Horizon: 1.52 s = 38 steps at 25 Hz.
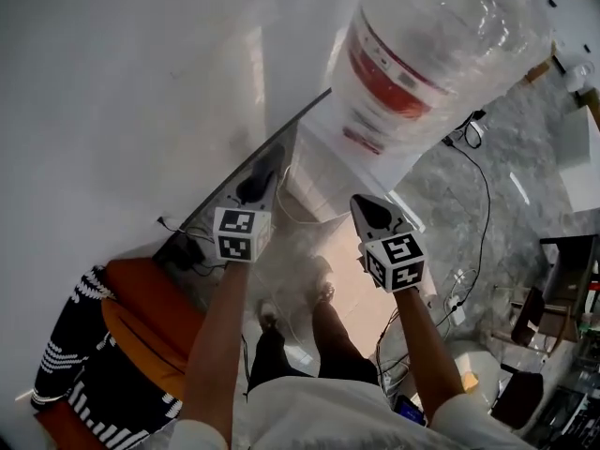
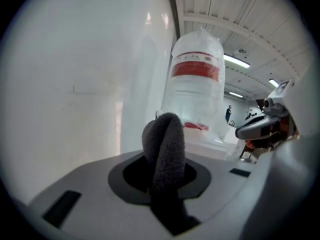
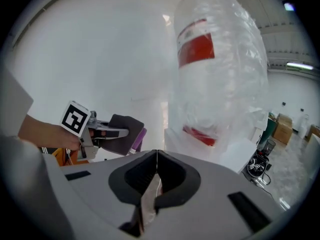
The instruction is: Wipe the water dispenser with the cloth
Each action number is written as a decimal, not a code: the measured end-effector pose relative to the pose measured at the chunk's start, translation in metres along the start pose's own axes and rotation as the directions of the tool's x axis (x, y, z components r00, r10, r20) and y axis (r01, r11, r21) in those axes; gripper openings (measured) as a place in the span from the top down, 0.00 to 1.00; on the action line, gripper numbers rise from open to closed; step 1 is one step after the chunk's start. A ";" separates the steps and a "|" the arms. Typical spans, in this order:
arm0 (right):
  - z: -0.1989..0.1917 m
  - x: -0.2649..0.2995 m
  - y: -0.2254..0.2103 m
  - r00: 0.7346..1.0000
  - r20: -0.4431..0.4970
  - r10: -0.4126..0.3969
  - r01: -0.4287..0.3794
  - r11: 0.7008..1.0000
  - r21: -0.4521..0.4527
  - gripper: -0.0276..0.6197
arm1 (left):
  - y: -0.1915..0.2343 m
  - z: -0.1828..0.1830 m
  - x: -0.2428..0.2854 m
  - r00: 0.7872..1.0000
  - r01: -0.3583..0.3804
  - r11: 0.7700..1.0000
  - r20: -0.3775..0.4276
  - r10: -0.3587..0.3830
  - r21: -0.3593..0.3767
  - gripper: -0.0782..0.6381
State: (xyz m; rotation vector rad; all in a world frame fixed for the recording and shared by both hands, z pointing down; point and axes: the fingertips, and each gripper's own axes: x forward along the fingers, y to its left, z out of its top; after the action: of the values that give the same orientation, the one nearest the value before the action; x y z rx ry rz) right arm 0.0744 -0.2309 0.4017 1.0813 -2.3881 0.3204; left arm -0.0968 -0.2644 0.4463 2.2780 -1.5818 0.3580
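We see the water dispenser [image 1: 370, 157] standing against a white wall [image 1: 131, 73]. A big clear bottle [image 1: 441, 36] is upended on top of it, with a red label and crinkled plastic wrap over it.

The left tongs [image 1: 270, 169] are held to the left of the dispenser, between it and the wall, near its top edge but apart from it. Their jaws are closed on the cloth [image 2: 162, 146], a dark grey fuzzy piece folded into a hump that sticks up from between them. In the left gripper view the cloth points toward the dispenser's top and the foot of the bottle, with a gap between, and touches neither. In the right gripper view the same cloth shows as a grey fold with a purple edge, to the left of the dispenser.

The right tongs [image 1: 364, 204] are held in front of the dispenser, near its front face, and are not touching it. Their jaws are pressed together at the tips with nothing held between them.

Each pair of tongs carries a marker cube [image 1: 236, 234] at its back end, and a bare forearm [image 1: 220, 336] runs down from each.

To the right of the dispenser a black cable [image 1: 486, 204] trails over the pale marbled floor [image 1: 511, 242]. To the left of the dispenser, low against the wall, lies an orange bundle [image 1: 141, 322] with black-and-white stripes beside it; we cannot tell what it is.
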 end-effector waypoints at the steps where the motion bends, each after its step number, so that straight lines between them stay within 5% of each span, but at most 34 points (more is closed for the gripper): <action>1: -0.006 0.006 -0.003 1.000 -0.019 0.007 -0.007 1.000 0.000 0.93 | 0.003 -0.008 0.013 1.000 -0.001 1.000 -0.015 0.001 -0.018 0.79; 14: -0.046 0.030 -0.044 0.998 -0.065 0.001 0.003 0.998 0.063 0.93 | 0.018 -0.047 0.138 0.999 0.004 0.981 -0.043 -0.012 -0.195 0.79; 26: -0.063 0.011 -0.055 0.994 -0.087 -0.060 0.068 0.993 0.098 0.93 | -0.065 -0.041 0.143 0.986 0.161 0.982 -0.032 -0.165 -0.103 0.79; 38: -0.096 -0.058 -0.057 0.981 -0.102 -0.162 0.176 0.975 0.138 0.93 | -0.177 -0.058 0.113 0.945 0.316 0.943 -0.051 -0.322 -0.103 0.79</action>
State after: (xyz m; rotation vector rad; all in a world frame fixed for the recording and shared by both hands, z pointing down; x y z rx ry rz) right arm 0.1827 -0.1931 0.4535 1.2992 -2.2034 0.4803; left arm 0.1077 -0.2798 0.5190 2.3698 -1.1437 0.2660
